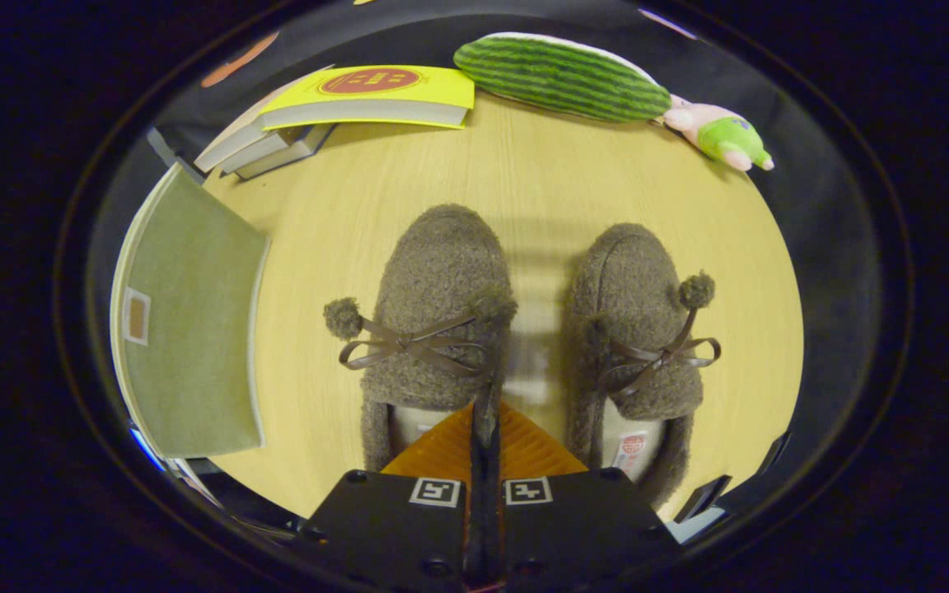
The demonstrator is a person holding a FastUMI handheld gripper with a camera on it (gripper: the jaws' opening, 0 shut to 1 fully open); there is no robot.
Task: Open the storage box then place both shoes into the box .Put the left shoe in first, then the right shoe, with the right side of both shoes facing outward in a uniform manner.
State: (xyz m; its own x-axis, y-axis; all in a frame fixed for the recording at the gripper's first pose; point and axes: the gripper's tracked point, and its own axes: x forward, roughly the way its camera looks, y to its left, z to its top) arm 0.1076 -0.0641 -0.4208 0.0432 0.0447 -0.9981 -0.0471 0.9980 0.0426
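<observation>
Here the two fuzzy shoes sit side by side on the wooden table [524, 181], toes pointing away: the left shoe [437, 313] and, just beside it, the right shoe [639, 329]. The gripper [484, 420] hangs over the left shoe's inner heel edge, fingers drawn nearly together with only a thin slit between; whether they pinch that rim I cannot tell. Further from that shoe lies the green storage box [190, 329], lid seemingly closed, so I judge opening comes first. Books [359, 99] and plush toys [565, 78] lie beyond.
</observation>
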